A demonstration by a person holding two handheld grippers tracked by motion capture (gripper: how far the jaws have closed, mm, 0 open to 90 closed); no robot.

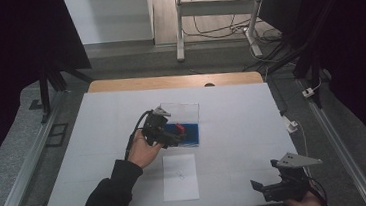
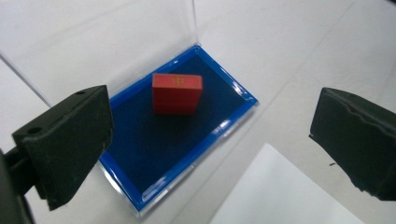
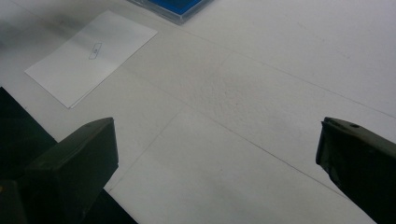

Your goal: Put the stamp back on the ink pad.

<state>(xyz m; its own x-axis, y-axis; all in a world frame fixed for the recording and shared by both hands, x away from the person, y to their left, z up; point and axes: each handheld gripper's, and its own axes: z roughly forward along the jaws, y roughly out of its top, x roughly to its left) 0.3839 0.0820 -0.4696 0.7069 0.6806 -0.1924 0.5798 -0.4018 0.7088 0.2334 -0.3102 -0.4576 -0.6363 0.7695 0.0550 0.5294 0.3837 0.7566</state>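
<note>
A white table holds a clear case with a blue lining, its transparent lid raised. A white sheet of paper lies just in front of the case. A small red block sits inside on the lining. The left gripper hovers above the case, jaws spread wide. The right gripper hangs over bare table near the front right corner, jaws likewise spread.

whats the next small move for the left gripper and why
Probably lower the left gripper straight onto the red block. Its jaws stand wide open above the blue-lined case, the clear lid is raised, and the block sits free between the jaws' line, untouched.
</note>
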